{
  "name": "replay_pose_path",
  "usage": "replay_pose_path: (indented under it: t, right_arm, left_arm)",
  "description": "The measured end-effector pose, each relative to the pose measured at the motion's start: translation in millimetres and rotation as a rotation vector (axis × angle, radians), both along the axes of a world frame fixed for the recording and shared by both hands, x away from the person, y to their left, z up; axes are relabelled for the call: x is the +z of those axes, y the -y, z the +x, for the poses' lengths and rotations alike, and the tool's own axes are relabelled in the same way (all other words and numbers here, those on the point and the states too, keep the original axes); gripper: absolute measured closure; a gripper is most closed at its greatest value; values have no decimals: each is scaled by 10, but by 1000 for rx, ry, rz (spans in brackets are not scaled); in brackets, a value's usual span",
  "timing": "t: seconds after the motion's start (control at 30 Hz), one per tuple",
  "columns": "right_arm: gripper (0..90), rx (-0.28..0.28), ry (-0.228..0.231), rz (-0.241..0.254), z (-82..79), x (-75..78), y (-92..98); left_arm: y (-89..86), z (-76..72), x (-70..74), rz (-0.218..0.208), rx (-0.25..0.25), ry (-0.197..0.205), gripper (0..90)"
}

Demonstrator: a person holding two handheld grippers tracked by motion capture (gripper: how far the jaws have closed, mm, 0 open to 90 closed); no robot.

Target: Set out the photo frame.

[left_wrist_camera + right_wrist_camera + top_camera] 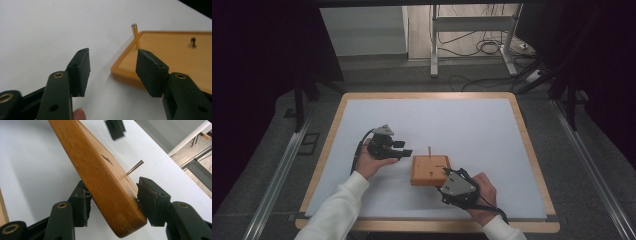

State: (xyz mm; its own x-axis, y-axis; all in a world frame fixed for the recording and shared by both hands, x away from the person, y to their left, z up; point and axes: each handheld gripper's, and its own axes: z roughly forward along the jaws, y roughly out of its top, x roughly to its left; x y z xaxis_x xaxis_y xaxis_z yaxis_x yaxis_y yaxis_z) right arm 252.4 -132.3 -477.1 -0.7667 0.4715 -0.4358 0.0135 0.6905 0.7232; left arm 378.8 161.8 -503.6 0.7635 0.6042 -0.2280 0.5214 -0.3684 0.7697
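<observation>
- High view: my right gripper clamped the near right corner of the square orange wooden board, which sat on the white table mat a little below its middle.
- A thin brass peg stood upright from the board near its far edge.
- My left gripper hung just left of the board, apart from it, jaws pointing towards the peg.
- Left gripper view: my jaws stood wide apart with nothing between the black pads; the peg rose beyond them at the board's corner, untouched.
- A small dark fitting showed on the board's top face, farther along.
- Right gripper view: my pads pressed on the board from both faces, gripping its rounded edge.
- The peg jutted from the board's face just past my jaw, and a dark lightning-shaped mark lay on the wood.
</observation>
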Motion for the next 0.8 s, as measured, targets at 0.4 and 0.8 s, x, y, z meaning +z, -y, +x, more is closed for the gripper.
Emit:
replay_pose_path:
  t: [0.4, 0.8]
  right_arm:
    - [461, -7, 2, 3, -4, 9, 30]
    - [479, 2, -33, -6, 79, 104, -25]
  left_arm:
    - [-148, -304, -152, 48, -4, 16, 362]
    - [-305, -494, -202, 64, 9, 11, 352]
